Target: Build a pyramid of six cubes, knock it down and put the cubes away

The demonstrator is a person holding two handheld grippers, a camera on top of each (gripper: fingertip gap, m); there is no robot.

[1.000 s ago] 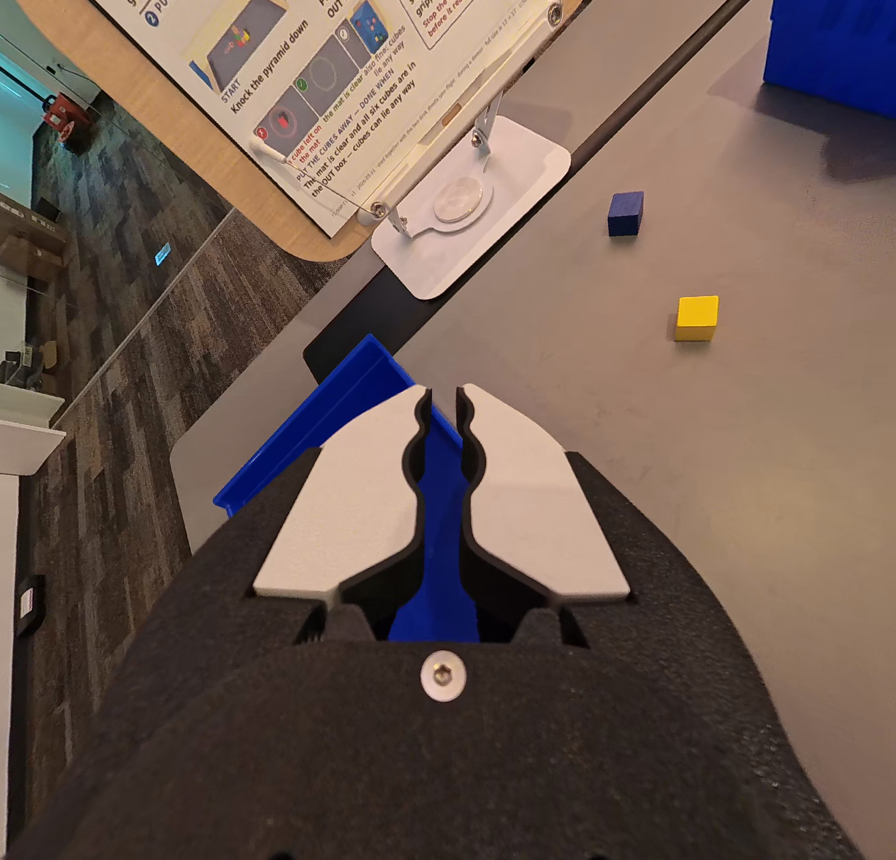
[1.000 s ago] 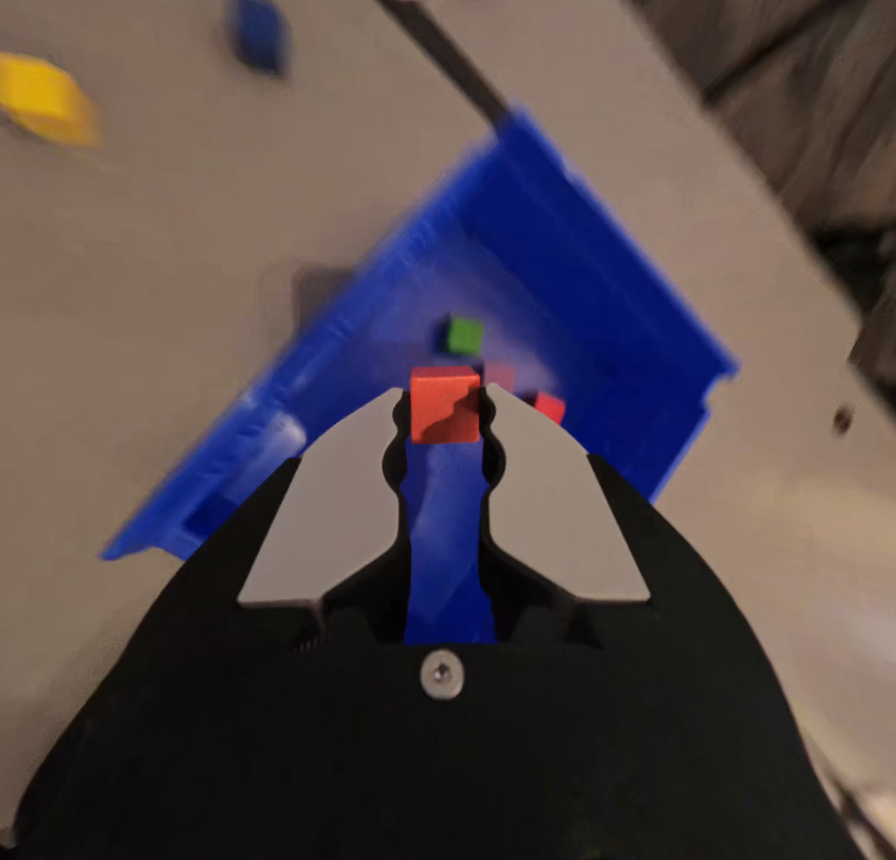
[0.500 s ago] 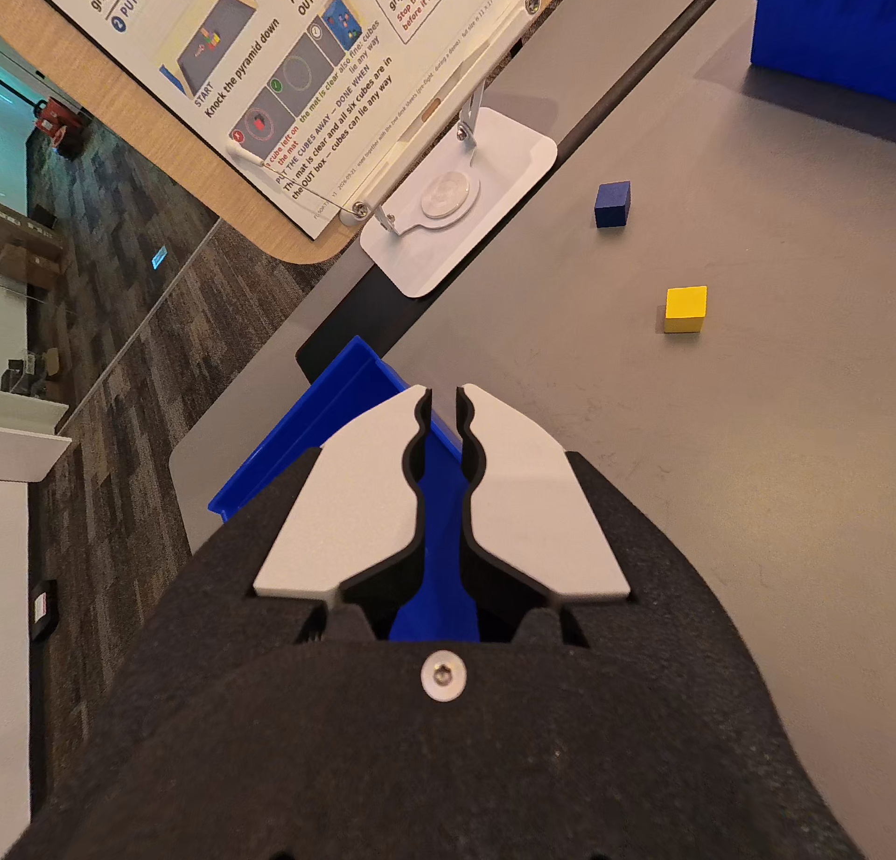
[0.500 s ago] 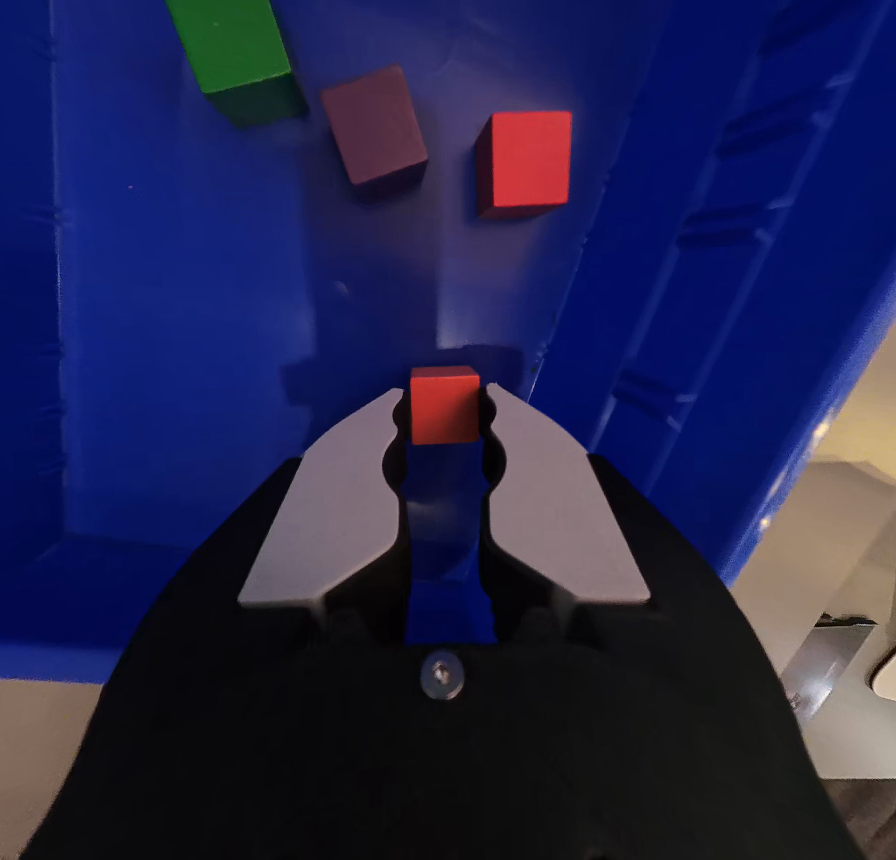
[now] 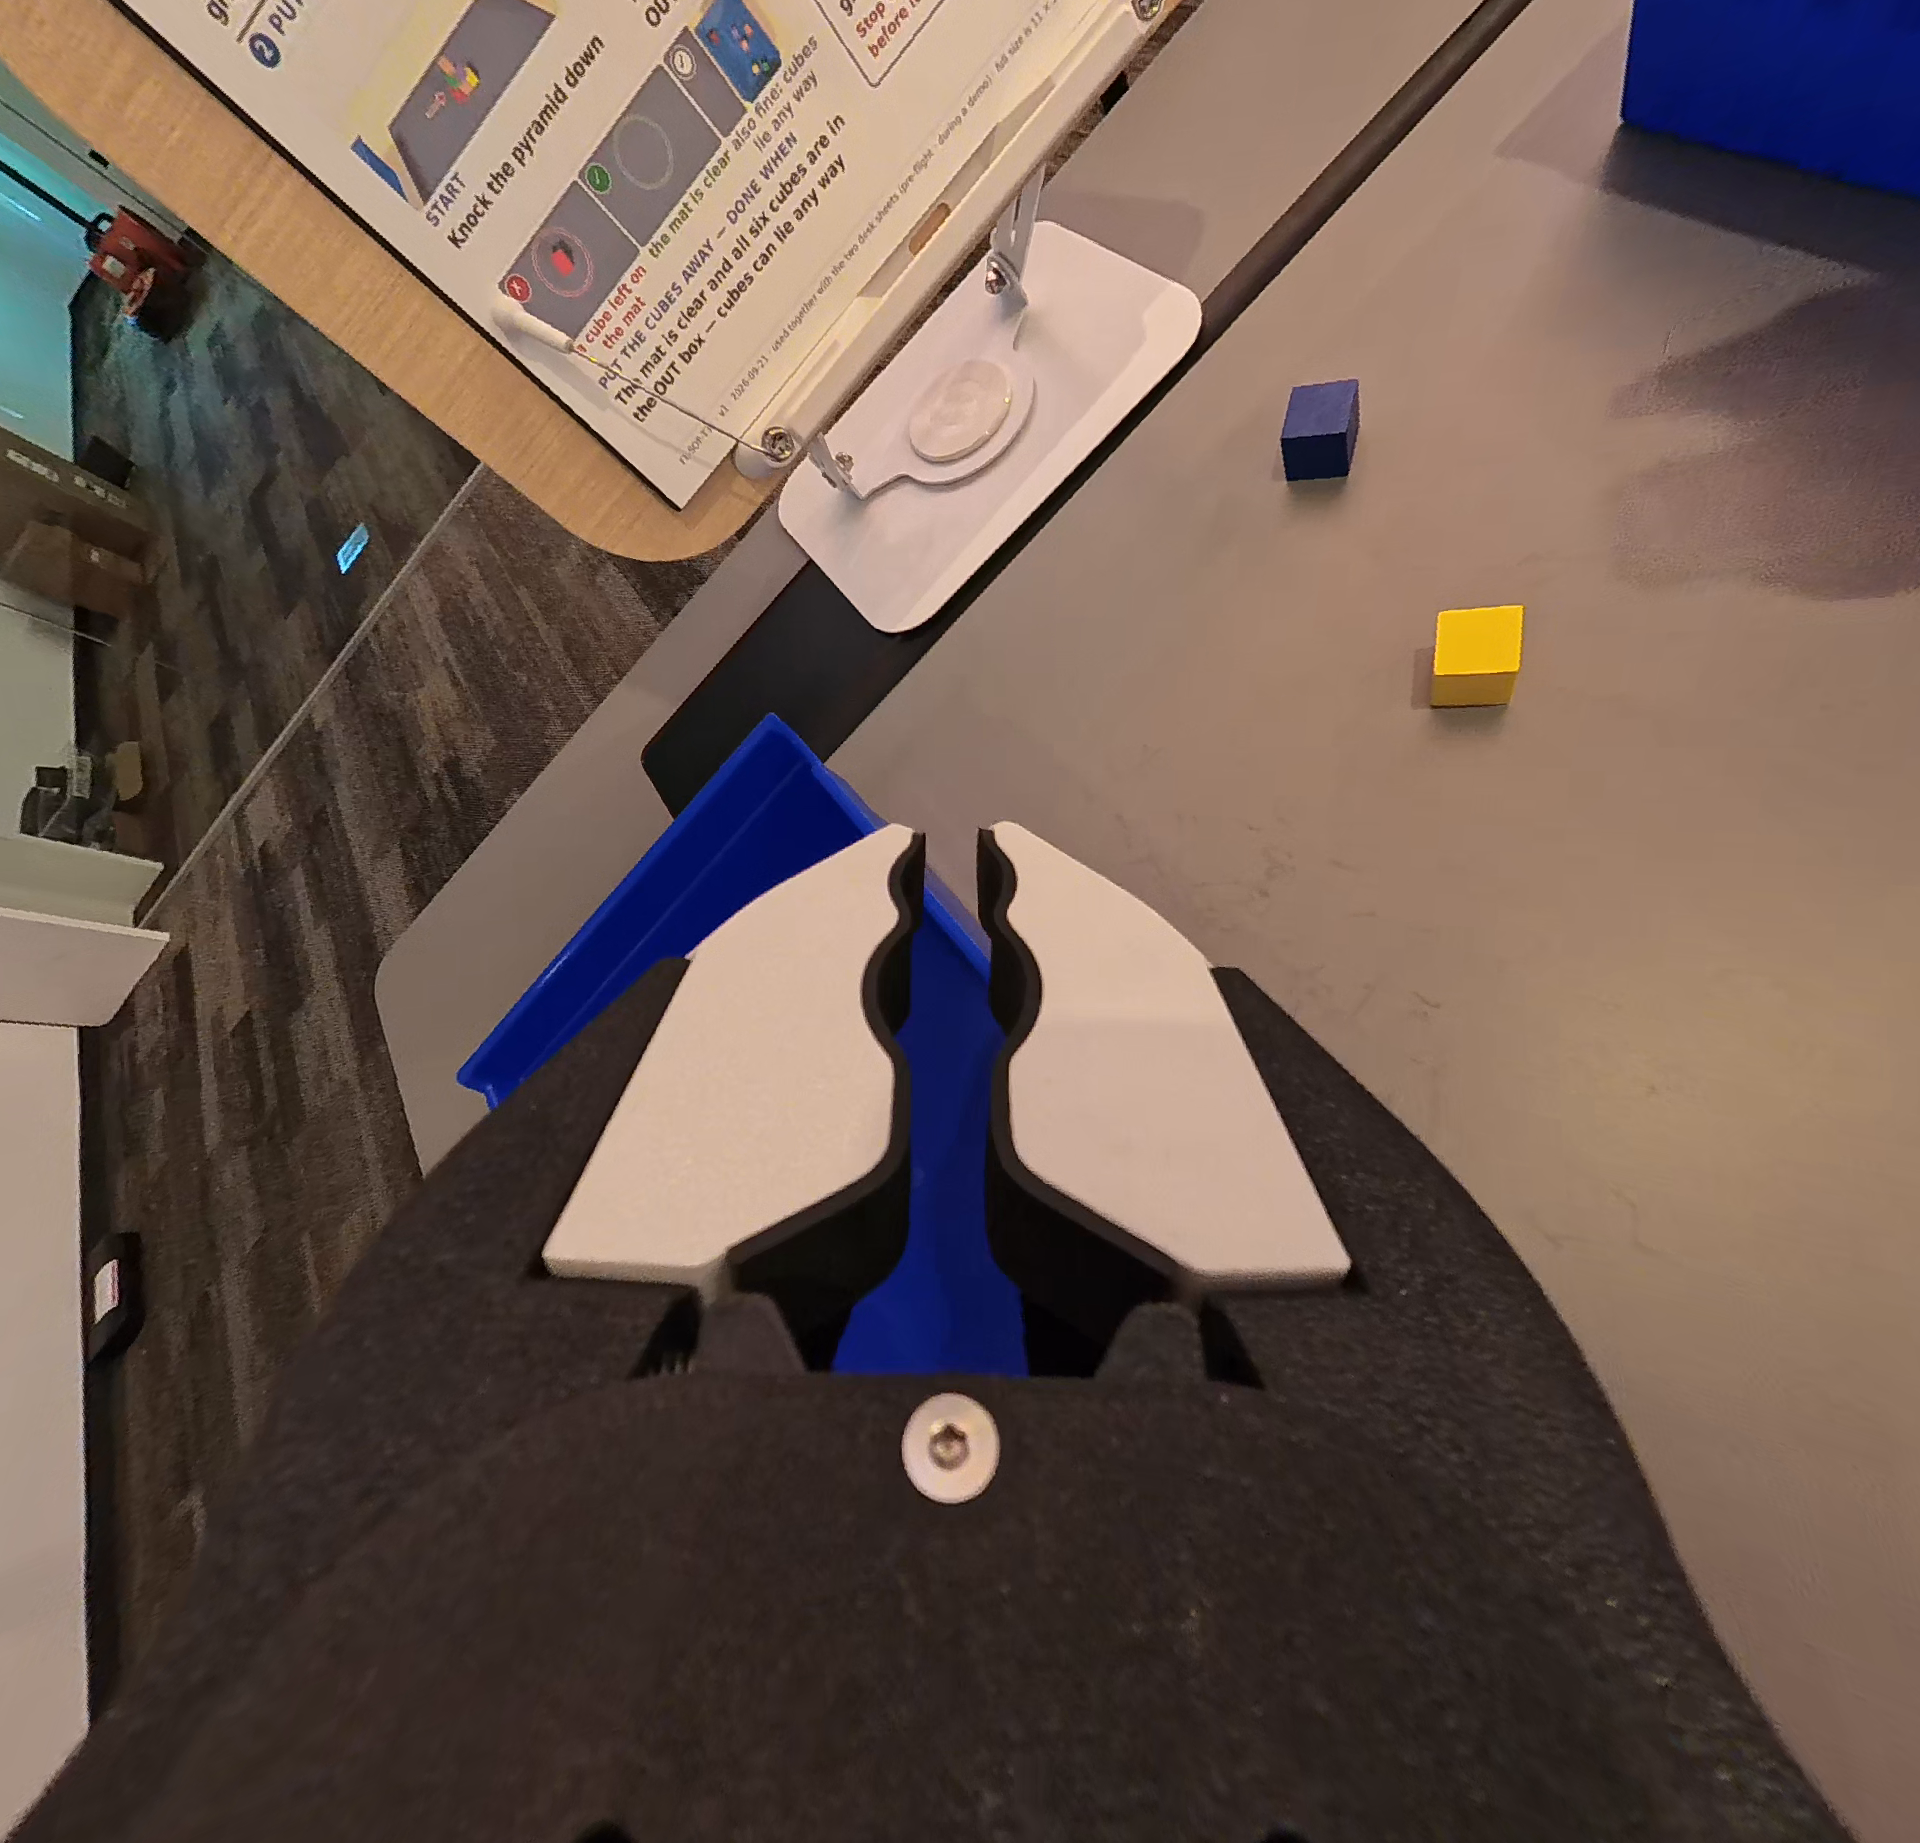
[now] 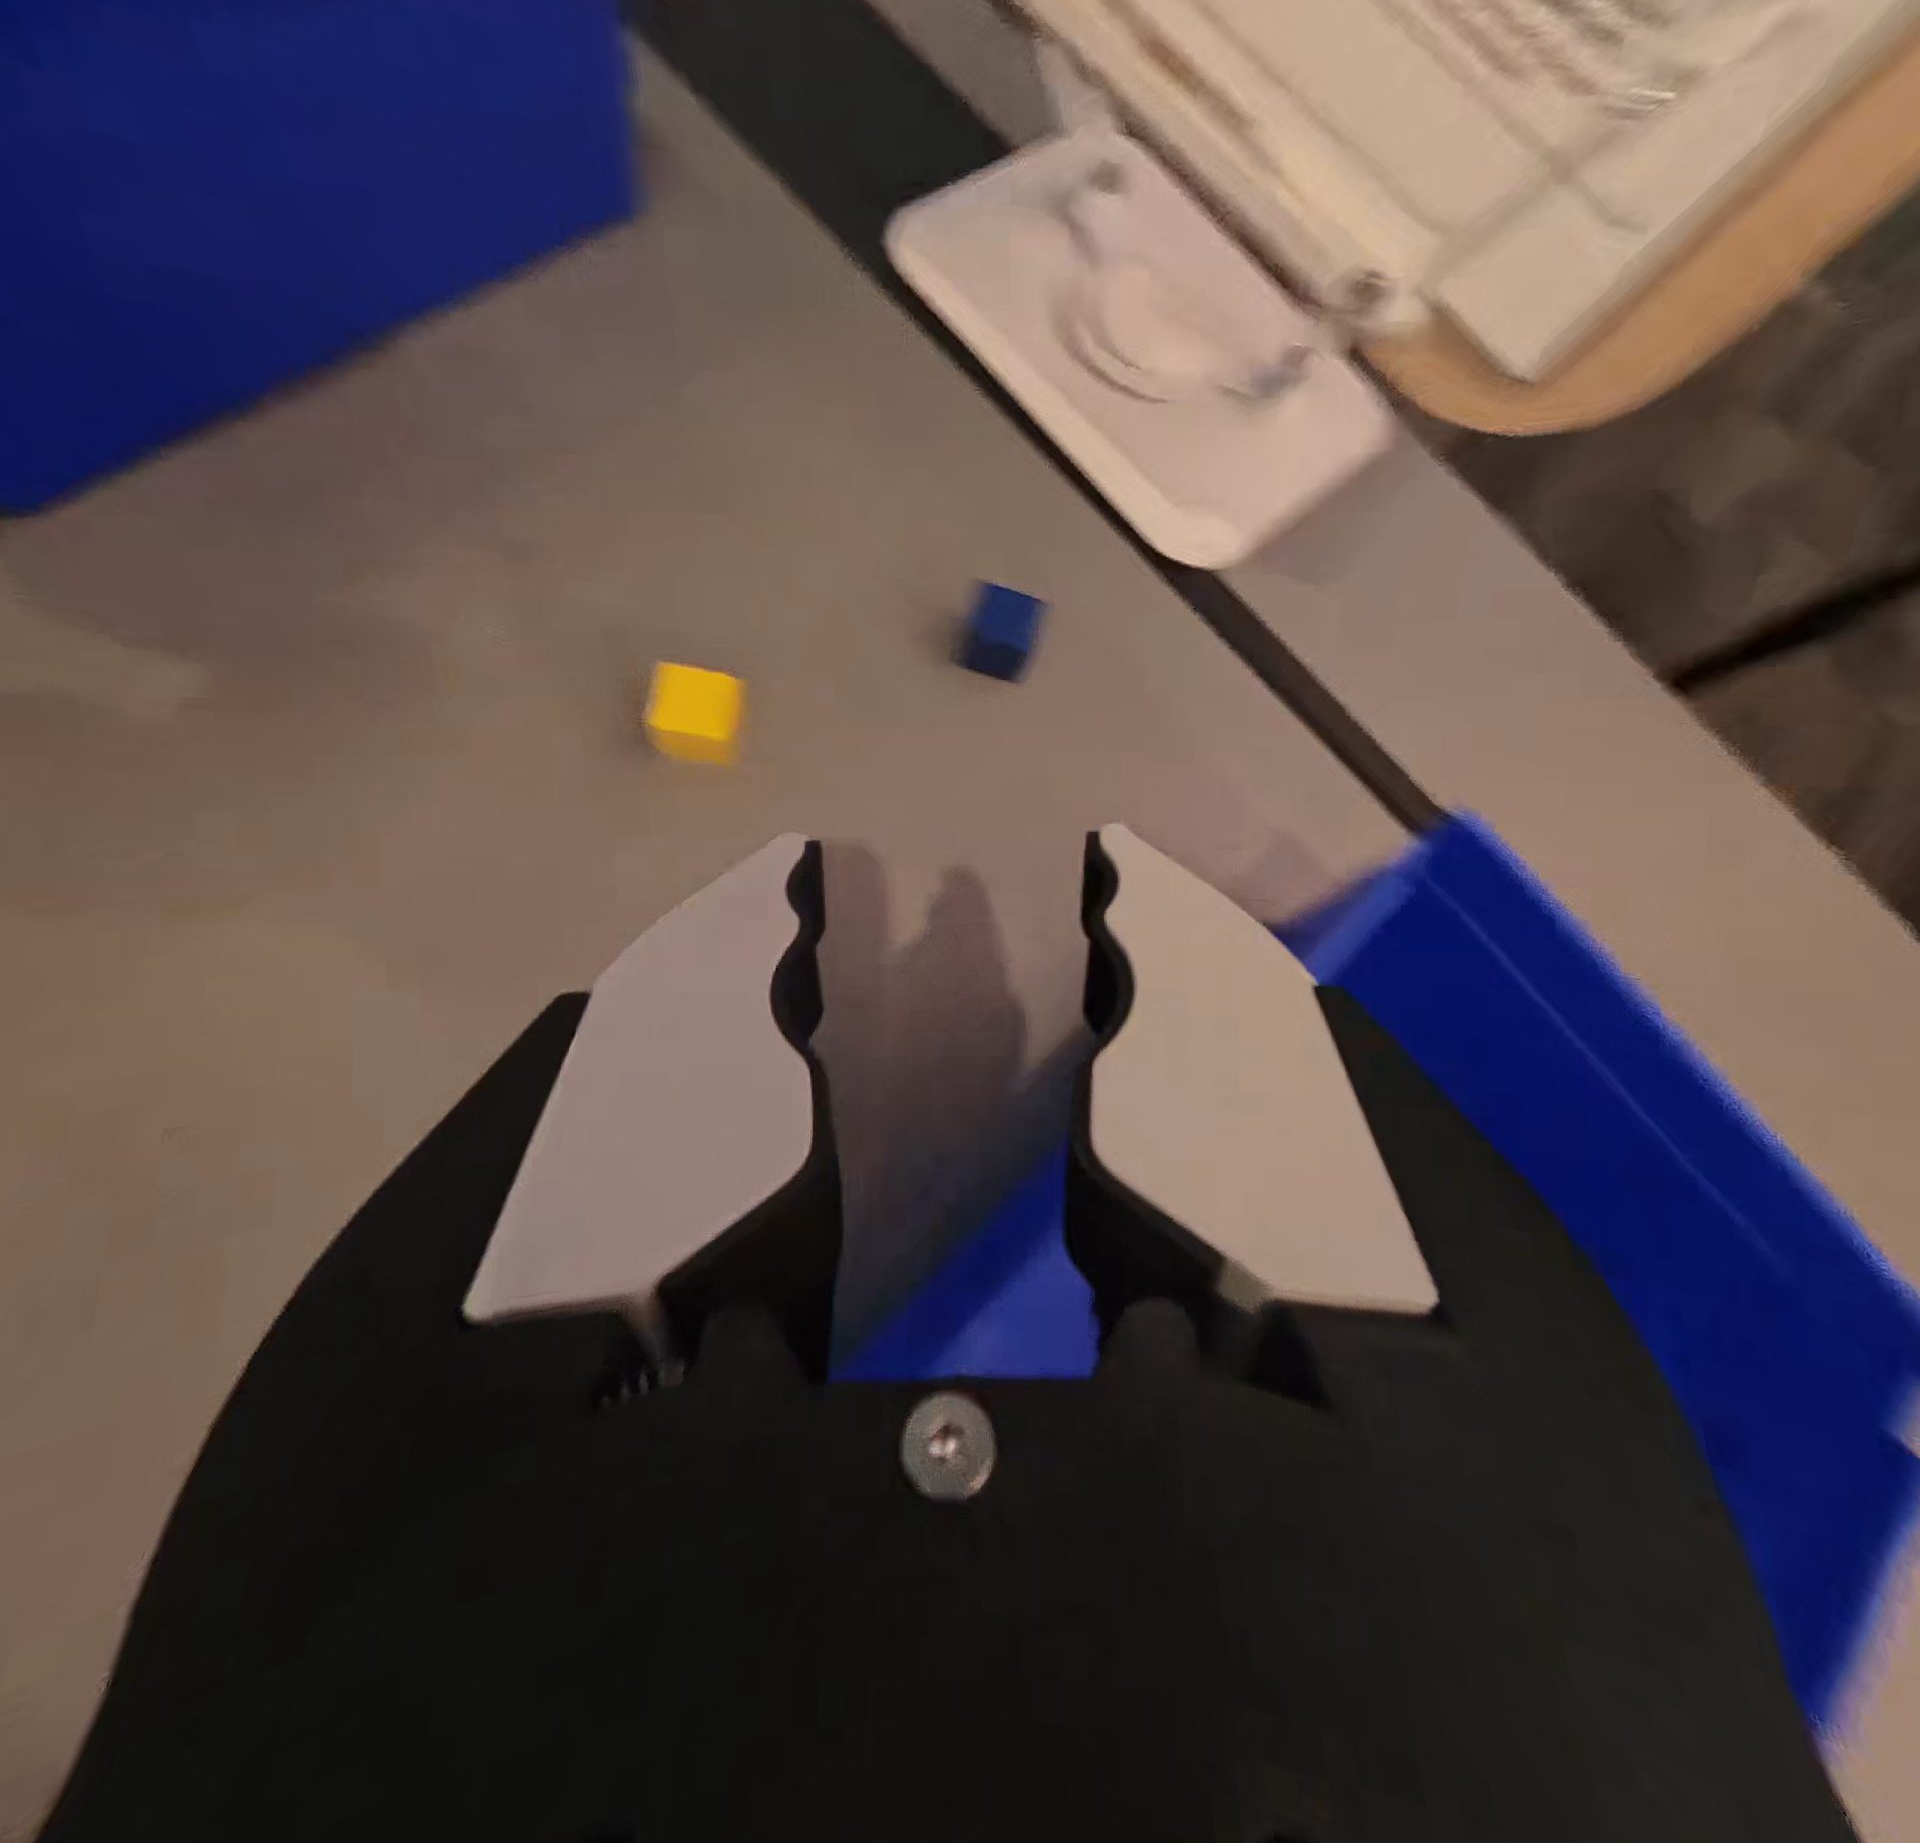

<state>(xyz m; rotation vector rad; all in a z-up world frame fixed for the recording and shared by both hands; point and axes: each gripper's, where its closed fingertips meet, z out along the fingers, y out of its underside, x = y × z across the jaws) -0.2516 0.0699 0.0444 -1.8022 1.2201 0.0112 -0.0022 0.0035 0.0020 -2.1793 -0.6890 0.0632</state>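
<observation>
The yellow cube [image 6: 694,711] lay on the grey mat ahead and slightly left of the right claw [image 6: 948,843], nearer than the blue cube [image 6: 997,627]; that claw gaped empty, while the left claw [image 5: 948,837], nearly closed, held nothing.

Grey table [image 5: 1351,1014] carries a grey mat with a dark far edge. Lying apart on the mat: one yellow cube [image 5: 1476,654] and one dark blue cube [image 5: 1320,430], neither touching the other. Also on the surface: a blue bin [image 5: 665,920] at the near edge, a second blue bin [image 5: 1787,37] farther off, and the white base of a sign stand [image 5: 987,422] just beyond the mat's edge.
</observation>
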